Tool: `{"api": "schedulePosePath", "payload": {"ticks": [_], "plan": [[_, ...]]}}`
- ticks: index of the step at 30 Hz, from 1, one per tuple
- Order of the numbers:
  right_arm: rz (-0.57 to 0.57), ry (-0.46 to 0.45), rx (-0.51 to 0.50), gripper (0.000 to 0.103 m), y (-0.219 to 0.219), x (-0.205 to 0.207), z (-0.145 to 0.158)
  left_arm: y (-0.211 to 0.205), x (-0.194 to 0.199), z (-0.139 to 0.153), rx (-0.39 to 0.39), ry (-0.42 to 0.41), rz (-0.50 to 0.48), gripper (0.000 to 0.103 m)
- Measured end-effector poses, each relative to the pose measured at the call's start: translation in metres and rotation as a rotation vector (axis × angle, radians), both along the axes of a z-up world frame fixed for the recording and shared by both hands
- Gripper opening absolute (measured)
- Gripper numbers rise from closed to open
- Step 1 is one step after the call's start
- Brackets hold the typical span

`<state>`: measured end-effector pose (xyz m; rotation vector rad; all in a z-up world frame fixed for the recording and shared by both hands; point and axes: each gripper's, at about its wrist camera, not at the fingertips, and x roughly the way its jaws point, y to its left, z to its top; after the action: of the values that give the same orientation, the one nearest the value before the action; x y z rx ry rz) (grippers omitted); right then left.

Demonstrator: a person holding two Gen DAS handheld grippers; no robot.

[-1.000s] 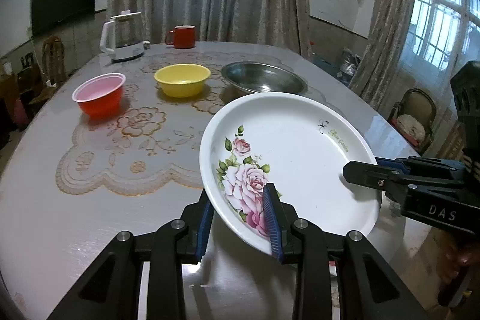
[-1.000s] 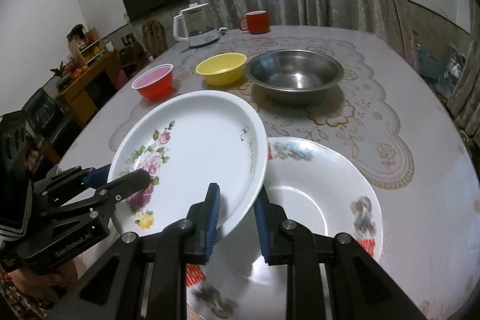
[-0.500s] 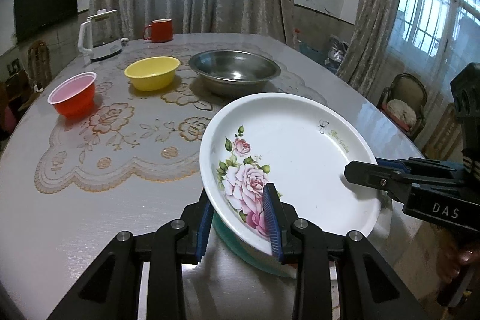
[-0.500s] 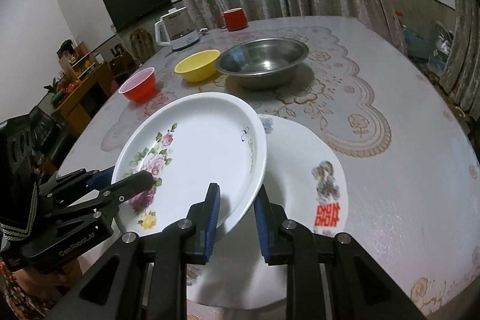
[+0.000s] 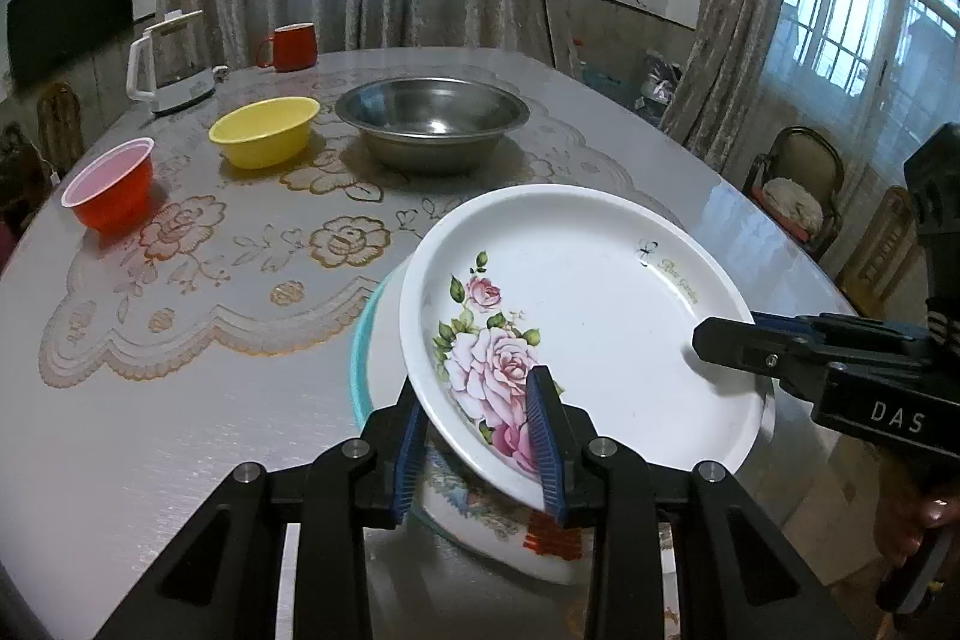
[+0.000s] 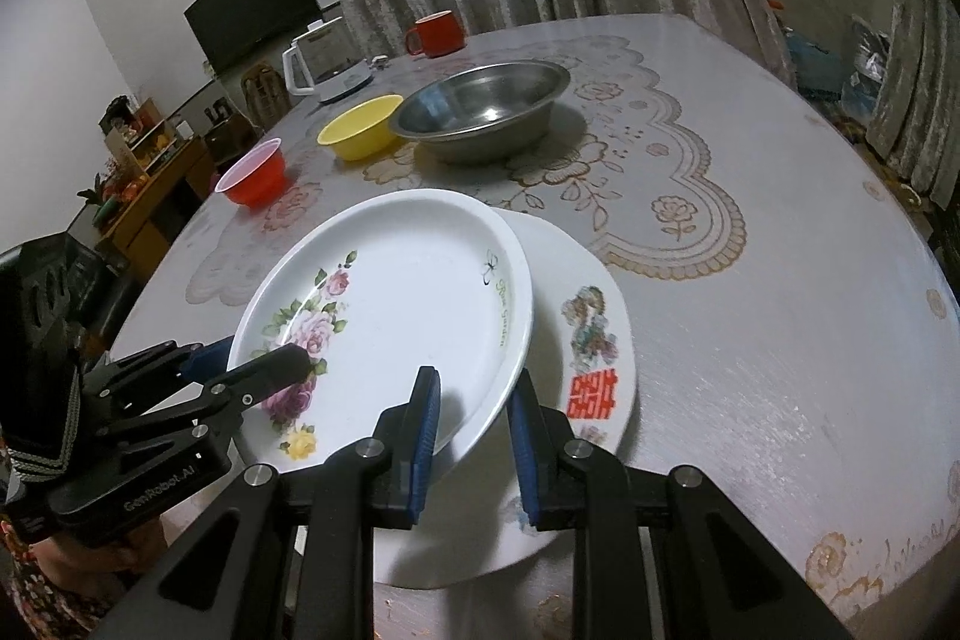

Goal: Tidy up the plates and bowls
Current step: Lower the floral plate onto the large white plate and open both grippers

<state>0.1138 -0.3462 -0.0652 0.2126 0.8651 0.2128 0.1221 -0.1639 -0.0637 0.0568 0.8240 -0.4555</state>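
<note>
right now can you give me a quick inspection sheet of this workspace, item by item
surface: round table with a lace floral cloth
job's things: rose plate held tilted above a larger plate with red characters; red bowl, yellow bowl and steel bowl sit apart in a row
clutter: white kettle, red mug
grippers: left gripper and right gripper each clamp the rose plate's rim, on opposite sides
cables: nothing seen
surroundings: curtains, wall television, window, chair
</note>
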Motion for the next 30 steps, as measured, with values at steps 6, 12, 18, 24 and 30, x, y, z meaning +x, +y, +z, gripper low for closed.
{"api": "schedulePosePath", "payload": {"ticks": [6,12,18,24,30], "plan": [[-0.010,0.010,0.000,0.022,-0.005,-0.001,-0.003,-0.005,0.000,-0.003,0.006,0.011,-0.010,0.033],[-0.015,0.026,-0.007,0.022,-0.007,-0.001,-0.005,-0.008,0.001,-0.005,0.015,0.005,-0.017,0.034],[-0.027,0.060,-0.001,0.022,-0.010,0.001,-0.009,-0.013,-0.001,-0.007,0.036,-0.006,-0.030,0.035],[-0.043,0.069,-0.004,0.022,-0.014,0.002,-0.007,-0.015,-0.001,-0.010,0.022,0.008,-0.043,0.036],[-0.049,0.078,-0.008,0.022,-0.014,0.000,-0.005,-0.015,-0.002,-0.009,0.019,0.023,-0.046,0.036]]}}
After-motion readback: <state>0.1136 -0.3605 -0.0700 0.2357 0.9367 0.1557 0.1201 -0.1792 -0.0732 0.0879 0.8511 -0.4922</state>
